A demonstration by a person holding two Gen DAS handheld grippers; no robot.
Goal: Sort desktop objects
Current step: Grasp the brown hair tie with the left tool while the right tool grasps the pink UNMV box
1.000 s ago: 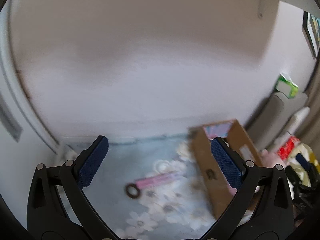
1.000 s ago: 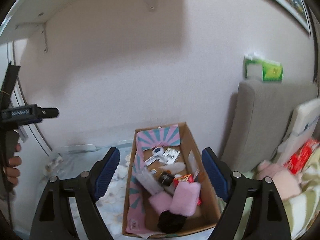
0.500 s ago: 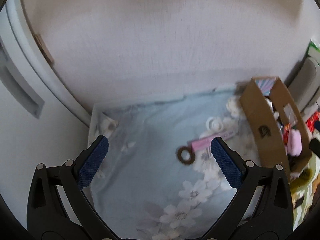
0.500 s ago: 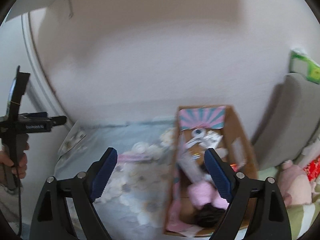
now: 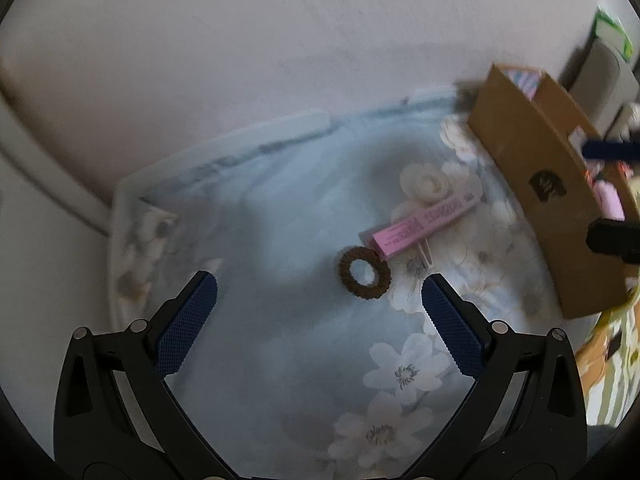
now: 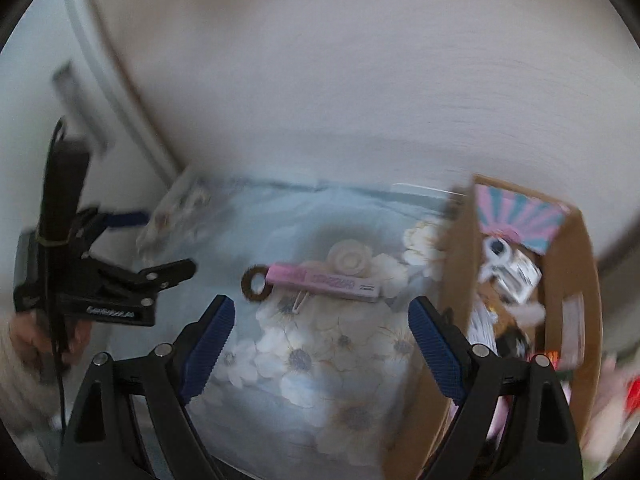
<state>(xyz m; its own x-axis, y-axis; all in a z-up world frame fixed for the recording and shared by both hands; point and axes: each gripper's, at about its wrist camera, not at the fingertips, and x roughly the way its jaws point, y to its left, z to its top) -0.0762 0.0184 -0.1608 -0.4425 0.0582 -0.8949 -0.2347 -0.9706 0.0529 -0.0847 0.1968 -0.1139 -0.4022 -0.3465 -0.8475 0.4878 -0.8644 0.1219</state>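
Observation:
A brown hair tie (image 5: 364, 273) lies on the pale blue floral cloth (image 5: 280, 360), touching the end of a long pink box (image 5: 426, 226). A white round lid (image 5: 428, 184) sits just beyond the box. My left gripper (image 5: 320, 304) hangs open above the cloth, the hair tie just ahead of its right finger. My right gripper (image 6: 322, 320) is open too, empty, with the pink box (image 6: 324, 278) and hair tie (image 6: 256, 283) ahead of it. A cardboard box (image 6: 560, 280) full of small items stands at the right.
The cardboard box (image 5: 536, 200) borders the cloth on the right, a white wall at the back. In the right wrist view the left gripper (image 6: 132, 256) and the hand holding it are at the left. A white clip (image 6: 300, 300) lies below the pink box.
Both grippers have tipped downward and dropped toward the cloth. The right one swung left from over the cardboard box to over the cloth. Both stayed open.

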